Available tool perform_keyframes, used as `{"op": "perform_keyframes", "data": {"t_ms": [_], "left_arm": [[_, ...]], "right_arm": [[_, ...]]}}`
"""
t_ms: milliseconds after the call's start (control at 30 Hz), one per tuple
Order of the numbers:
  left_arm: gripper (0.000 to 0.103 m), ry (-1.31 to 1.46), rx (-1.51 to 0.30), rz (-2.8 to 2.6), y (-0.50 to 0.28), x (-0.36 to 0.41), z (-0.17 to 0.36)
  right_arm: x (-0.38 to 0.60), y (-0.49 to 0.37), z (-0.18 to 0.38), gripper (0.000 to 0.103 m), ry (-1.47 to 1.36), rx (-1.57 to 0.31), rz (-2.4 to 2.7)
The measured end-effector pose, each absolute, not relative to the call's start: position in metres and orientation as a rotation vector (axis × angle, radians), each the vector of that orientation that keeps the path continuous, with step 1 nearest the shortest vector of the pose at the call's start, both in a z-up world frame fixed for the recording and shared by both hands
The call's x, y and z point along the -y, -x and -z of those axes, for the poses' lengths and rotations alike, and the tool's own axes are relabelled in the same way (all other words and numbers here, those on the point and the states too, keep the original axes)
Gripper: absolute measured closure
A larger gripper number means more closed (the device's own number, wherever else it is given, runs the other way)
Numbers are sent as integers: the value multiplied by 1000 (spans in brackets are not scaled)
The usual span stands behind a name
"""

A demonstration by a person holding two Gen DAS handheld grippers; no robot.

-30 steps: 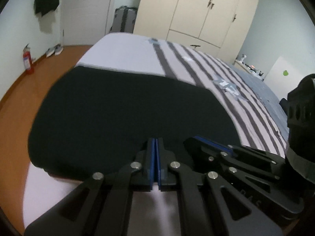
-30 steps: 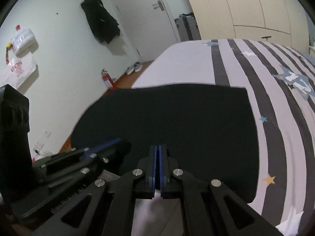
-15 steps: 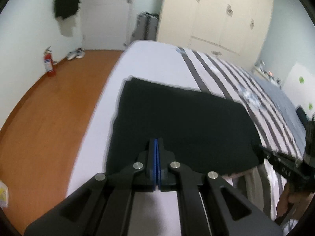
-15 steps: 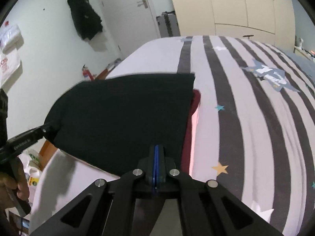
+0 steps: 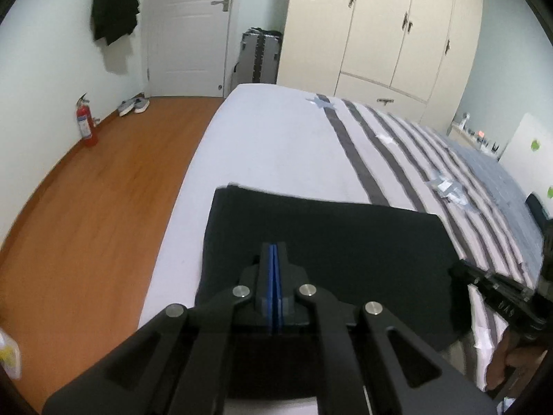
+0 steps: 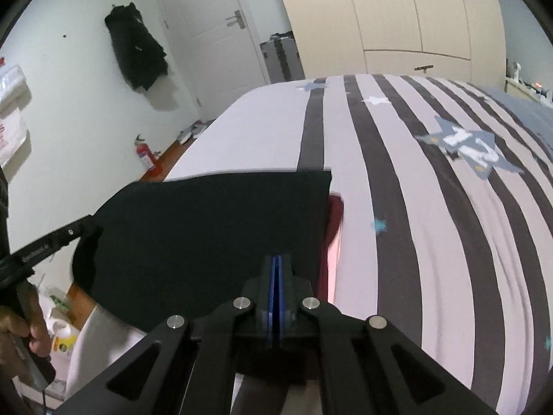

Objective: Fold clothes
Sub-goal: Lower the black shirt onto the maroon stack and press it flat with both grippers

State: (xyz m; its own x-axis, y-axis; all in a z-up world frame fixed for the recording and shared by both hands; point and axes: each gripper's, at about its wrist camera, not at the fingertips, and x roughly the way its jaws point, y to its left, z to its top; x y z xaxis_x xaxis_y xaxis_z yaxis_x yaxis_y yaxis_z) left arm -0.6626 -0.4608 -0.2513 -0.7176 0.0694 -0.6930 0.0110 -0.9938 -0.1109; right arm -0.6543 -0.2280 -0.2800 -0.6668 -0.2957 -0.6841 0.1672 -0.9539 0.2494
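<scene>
A black garment (image 5: pixel 328 242) is stretched flat over the near end of the bed; it also shows in the right wrist view (image 6: pixel 214 228). My left gripper (image 5: pixel 273 259) is shut on its near left edge. My right gripper (image 6: pixel 276 273) is shut on its near right edge. Each gripper appears in the other's view, the right one (image 5: pixel 497 294) at the garment's right corner and the left one (image 6: pixel 48 245) at its left corner. A dark red garment (image 6: pixel 333 221) lies under the black one's right edge.
The bed (image 5: pixel 276 138) has a white and grey striped cover (image 6: pixel 414 173) with star prints. Wood floor (image 5: pixel 86 207) lies left of the bed, with a red fire extinguisher (image 5: pixel 84 124) by the wall. Cream wardrobes (image 5: pixel 380 27) and a suitcase (image 5: pixel 259 55) stand behind.
Both grippers have moved apart and pulled back, still holding the black garment. The garment is now spread wide and lower over the bed's near end, and the red garment shows beneath.
</scene>
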Motion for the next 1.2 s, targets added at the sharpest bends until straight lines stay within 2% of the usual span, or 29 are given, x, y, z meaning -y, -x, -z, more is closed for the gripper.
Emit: {"op": "perform_keyframes", "data": {"t_ms": [100,200,267,333,500,667,867,933,1200], "left_arm": [[101,1201,140,-2881,672,466,267],[101,1199,208,-2876,665,477,281],[101,1194,230,-2883,662,480,284],[101,1210,232,-2879,664,479,282],[101,1192,217,-2891,684,478,262],[101,1286,186,-2861,716,484,274],[101,1368,283,-2828,728,500,293],[101,1369,204,-2829,727,495,297],[101,1278,197,-2886,708,492,265]], "right_arm": [[222,672,285,102,-1162,274,2667],[214,674,303,103,-1226,270,2672],[208,674,315,99,-1265,239,2681],[200,673,321,99,-1302,278,2666],[188,679,283,99,-1145,370,2742],[213,712,272,99,-1113,261,2690],[231,737,297,99,-1236,155,2642],[232,737,299,99,-1241,142,2634],[216,740,285,100,-1256,165,2651]]}}
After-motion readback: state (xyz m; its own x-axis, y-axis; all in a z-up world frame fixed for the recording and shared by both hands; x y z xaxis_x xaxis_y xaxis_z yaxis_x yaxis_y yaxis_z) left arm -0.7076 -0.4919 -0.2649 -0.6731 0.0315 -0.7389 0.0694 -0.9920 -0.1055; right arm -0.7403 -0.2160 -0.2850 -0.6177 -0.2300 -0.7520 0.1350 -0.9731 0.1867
